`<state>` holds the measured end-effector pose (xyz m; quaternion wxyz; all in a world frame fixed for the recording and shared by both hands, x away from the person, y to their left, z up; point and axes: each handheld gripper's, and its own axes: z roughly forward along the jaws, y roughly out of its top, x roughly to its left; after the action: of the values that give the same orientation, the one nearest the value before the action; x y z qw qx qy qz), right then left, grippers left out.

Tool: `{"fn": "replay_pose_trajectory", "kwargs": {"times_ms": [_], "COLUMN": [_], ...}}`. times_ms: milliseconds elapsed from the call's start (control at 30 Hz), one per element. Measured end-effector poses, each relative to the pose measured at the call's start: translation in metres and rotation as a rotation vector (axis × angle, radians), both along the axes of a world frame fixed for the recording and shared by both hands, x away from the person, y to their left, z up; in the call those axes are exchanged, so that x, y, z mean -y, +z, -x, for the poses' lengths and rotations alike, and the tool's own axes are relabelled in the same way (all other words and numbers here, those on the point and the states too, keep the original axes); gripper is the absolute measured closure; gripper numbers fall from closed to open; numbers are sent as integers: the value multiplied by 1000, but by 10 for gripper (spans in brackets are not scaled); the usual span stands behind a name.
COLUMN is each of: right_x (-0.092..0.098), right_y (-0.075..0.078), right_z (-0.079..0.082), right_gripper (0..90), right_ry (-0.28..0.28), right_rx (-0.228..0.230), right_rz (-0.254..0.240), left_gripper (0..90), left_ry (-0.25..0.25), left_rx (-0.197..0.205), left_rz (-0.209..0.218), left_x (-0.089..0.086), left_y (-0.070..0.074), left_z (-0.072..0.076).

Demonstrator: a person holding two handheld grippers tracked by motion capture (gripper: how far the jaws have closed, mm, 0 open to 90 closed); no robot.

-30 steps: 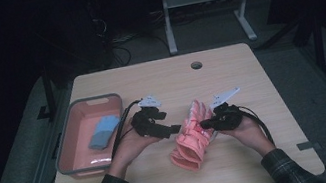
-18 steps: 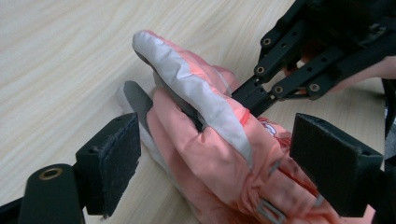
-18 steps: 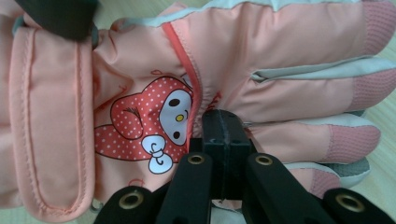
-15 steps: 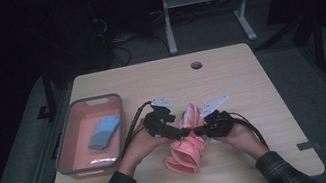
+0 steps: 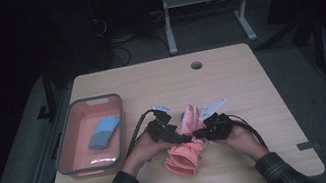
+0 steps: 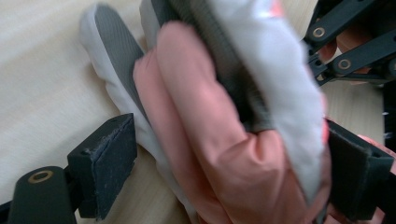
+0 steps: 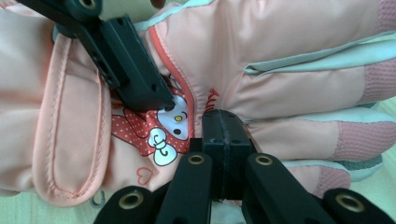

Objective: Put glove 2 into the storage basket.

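Bin (image 5: pixel 71 138) at the table's (image 5: pixel 264 99) left holds blue cloth (image 5: pixel 104 131). Pink glove (image 5: pixel 184 151) lies mid-table, now bunched nearer the person. Left gripper (image 5: pixel 182 138) has just been opening, jaws apart around the glove; right gripper (image 5: pixel 199 135) is closed, tips against it. Its red lettering is partly hidden, unreadable.

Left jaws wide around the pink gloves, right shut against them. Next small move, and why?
Probably close the left gripper: its jaws have just been opening and now straddle the stacked pink gloves, one pad clear of the fabric. The shut right gripper only presses on the top glove, so nothing is gripped.
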<state>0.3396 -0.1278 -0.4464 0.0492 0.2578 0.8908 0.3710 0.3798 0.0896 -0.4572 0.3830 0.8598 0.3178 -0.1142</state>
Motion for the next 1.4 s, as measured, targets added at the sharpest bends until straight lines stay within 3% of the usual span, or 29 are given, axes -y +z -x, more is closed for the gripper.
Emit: {"fn": "replay_pose_trajectory", "kwargs": {"times_ms": [133, 367, 467, 500, 733, 1000, 1033, 1067, 1200, 1333, 1400], "right_x": [-1, -1, -1, -1, -2, -1, 3, 3, 23, 48, 62], "right_y": [-1, -1, -2, -2, -4, -3, -2, -2, 5, 13, 12], "right_z": [0, 1, 1, 0, -1, -2, -3, -3, -3, 7, 9], "right_gripper": [900, 900, 900, 900, 900, 900, 872, 872, 629, 504, 409], "right_ry": [2, 4, 4, 13, 7, 10, 7, 7, -12, -90, -136], "right_rx": [1, 2, -1, 6, -4, -9, -25, -25, -87, -24, 0], "right_rz": [4, 10, 7, 13, 5, -7, -40, -40, -156, -177, -158], "left_gripper": [125, 128, 148, 200, 322, 459, 482, 482, 509, 536, 550], "left_ry": [-4, -27, -37, -43, -52, -49, -44, -47, -52, -36, -28], "left_rx": [-39, -19, -33, -46, -114, -89, -87, -79, -56, -58, -60], "left_rz": [10, 9, 21, 27, 59, 34, 32, 26, 17, 20, 28], "left_x": [0, 3, 4, 4, 1, 0, 0, 0, -1, -1, 0], "left_y": [-6, -7, -7, -7, -10, -6, -5, -4, -1, 3, 5], "left_z": [-2, -1, -2, -2, -5, -4, -4, -4, -2, 0, 1]}}
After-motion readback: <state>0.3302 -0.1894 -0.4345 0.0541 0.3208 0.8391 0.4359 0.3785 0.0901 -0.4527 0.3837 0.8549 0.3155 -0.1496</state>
